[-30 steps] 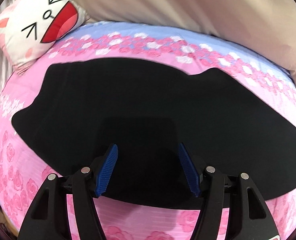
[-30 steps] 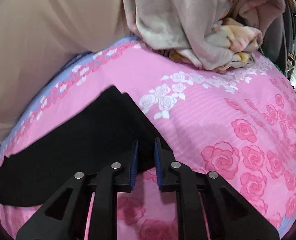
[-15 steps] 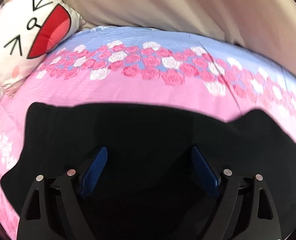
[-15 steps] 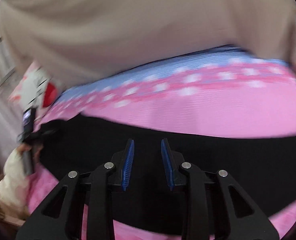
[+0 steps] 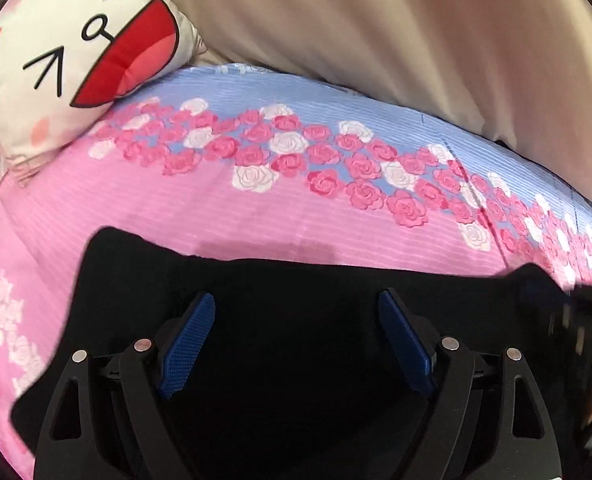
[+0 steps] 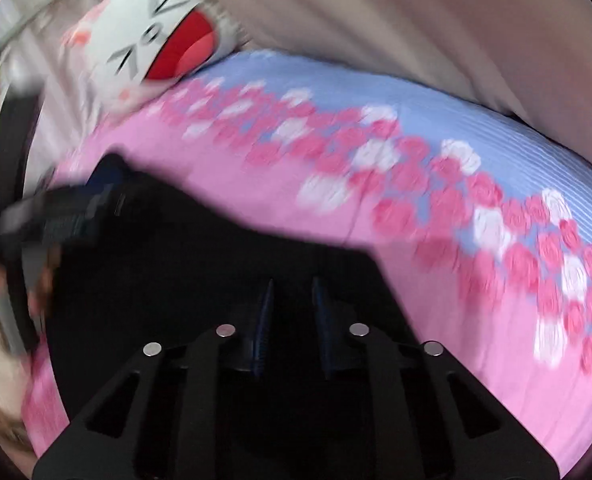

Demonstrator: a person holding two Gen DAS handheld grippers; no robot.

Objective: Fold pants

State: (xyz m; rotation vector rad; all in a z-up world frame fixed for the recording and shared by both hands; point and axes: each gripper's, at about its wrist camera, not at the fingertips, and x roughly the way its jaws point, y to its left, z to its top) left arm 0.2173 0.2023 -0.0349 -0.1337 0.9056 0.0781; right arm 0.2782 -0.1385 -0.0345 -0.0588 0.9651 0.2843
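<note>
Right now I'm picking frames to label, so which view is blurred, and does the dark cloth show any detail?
Left wrist view: sharp over the flowered sheet and pillow, blurred only at the right edge; the black pants read as a flat dark patch, no folds showing. Right wrist view: smeared by motion throughout, roses streaked, pants equally featureless. Both bend at the rim.

A bedroom: rose-print bedsheet (image 5: 256, 216), cartoon-face pillow (image 5: 76, 56), beige curtain (image 5: 375, 20).

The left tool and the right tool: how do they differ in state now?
The left tool stands wide open above the black pants; the right tool has just been closing, its pads near each other. The left view is sharp; the right is blurred. Both have blue pads and hang over the pants.
</note>
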